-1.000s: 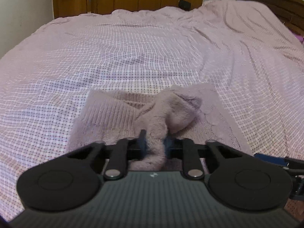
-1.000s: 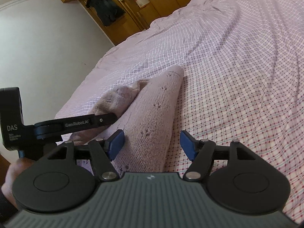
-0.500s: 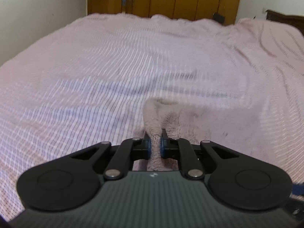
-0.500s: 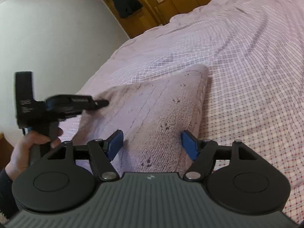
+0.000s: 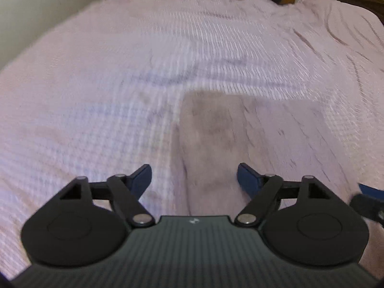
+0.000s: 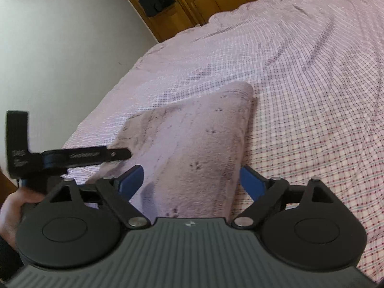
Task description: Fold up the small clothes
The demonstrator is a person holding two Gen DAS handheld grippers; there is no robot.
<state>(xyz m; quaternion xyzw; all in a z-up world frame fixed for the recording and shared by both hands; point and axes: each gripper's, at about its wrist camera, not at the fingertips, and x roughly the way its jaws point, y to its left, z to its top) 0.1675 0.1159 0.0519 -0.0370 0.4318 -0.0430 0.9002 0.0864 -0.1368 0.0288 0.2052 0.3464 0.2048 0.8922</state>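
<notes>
A small mauve knitted garment [image 5: 240, 134] lies folded flat on the bed; in the right wrist view it [image 6: 192, 148] runs away from me as a thick folded strip. My left gripper [image 5: 194, 180] is open and empty, its blue pads [image 5: 141, 177] either side of the garment's near left edge. It also shows from the side in the right wrist view [image 6: 120, 154], at the garment's left edge. My right gripper [image 6: 192, 182] is open, its pads astride the garment's near end without closing on it.
The bed is covered by a pink checked bedspread [image 5: 120, 72] with creases at the right. Wooden wardrobes [image 6: 192, 2] stand beyond the far end, and a white wall [image 6: 60, 48] is at the left. A dark headboard [image 5: 360, 0] is at far right.
My left gripper carried a bunched part of the garment over to the left, then opened and let it go. The garment now lies flat and folded. My right gripper stayed open.
</notes>
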